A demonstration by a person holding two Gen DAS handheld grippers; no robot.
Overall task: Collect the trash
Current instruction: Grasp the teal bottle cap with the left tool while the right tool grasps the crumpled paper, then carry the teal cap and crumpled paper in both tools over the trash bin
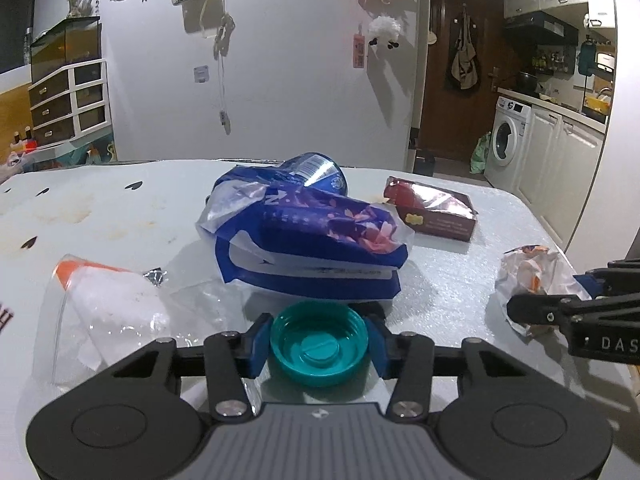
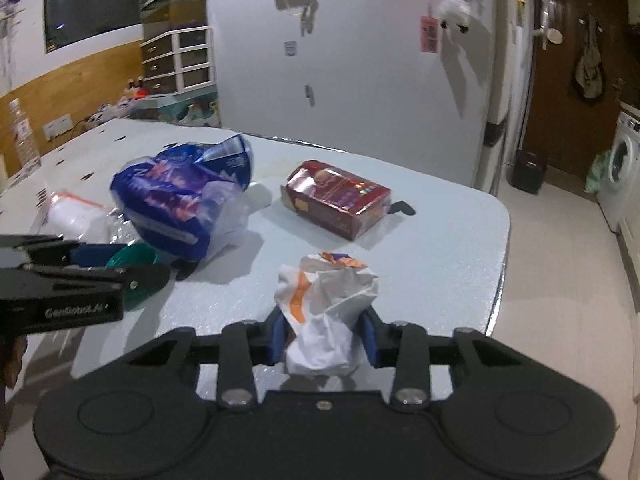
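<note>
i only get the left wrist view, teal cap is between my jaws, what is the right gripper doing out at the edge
Observer: The right gripper has a crumpled white and orange wrapper between its blue pads, which look pressed against it.
Operator: anything behind that red box i cant see
Observer: Yes, a small dark object lies on the table just beyond the red box.
Operator: is my cap off the table
Observer: From the right wrist view the teal cap sits in the left gripper, but its underside is hidden, so I cannot tell.
</note>
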